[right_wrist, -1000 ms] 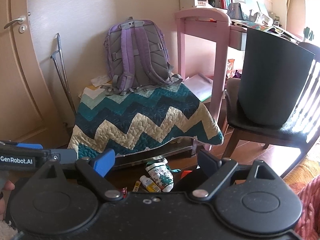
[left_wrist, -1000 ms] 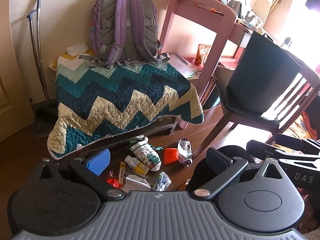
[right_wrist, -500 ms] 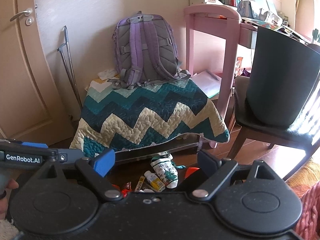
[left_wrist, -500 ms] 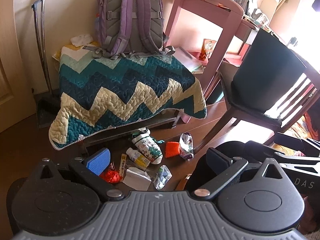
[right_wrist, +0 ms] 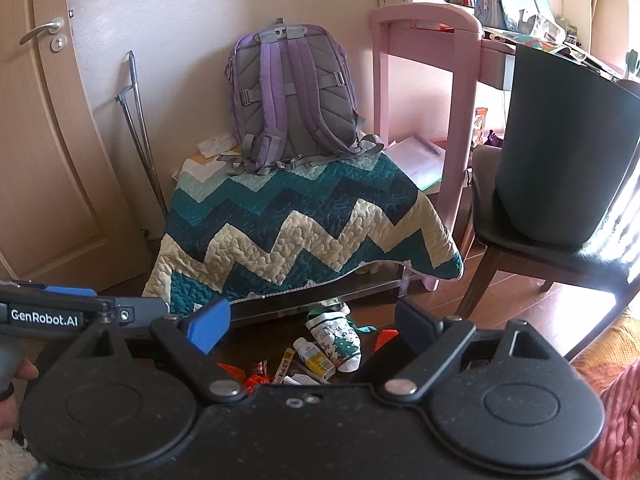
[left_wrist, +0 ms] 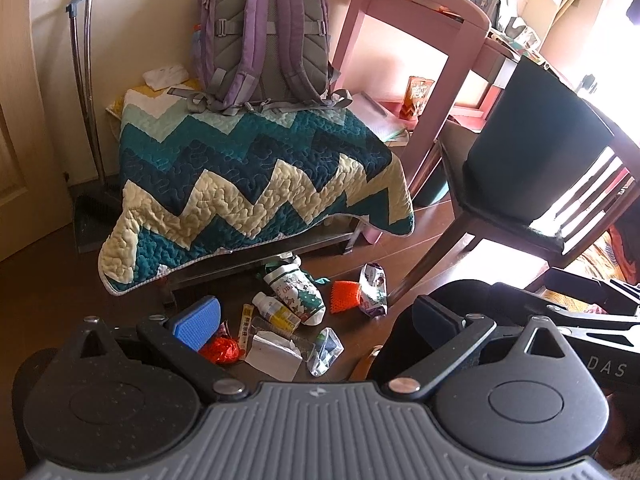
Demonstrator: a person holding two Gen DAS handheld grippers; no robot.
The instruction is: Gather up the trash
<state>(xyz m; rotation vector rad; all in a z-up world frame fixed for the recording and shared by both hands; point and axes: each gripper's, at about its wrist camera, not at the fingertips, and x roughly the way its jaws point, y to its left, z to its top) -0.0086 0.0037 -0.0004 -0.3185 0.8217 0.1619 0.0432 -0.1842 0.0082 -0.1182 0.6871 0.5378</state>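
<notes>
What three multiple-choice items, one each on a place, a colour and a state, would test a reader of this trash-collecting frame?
1. Where does the purple backpack stand?
A. on the zigzag quilt
B. on the chair
C. on the floor

2. What colour is the crumpled wrapper beside the left gripper's blue pad?
A. green
B. red
C. white

3. How do the left gripper's jaws stand?
A. shut on a bottle
B. shut on nothing
C. open

Key: 1 A, its base and straps rest on the quilt's top edge. 2 B, it shows bright red on the brown floor. 3 C, the pads stand wide apart with the litter visible between them and nothing held.
</notes>
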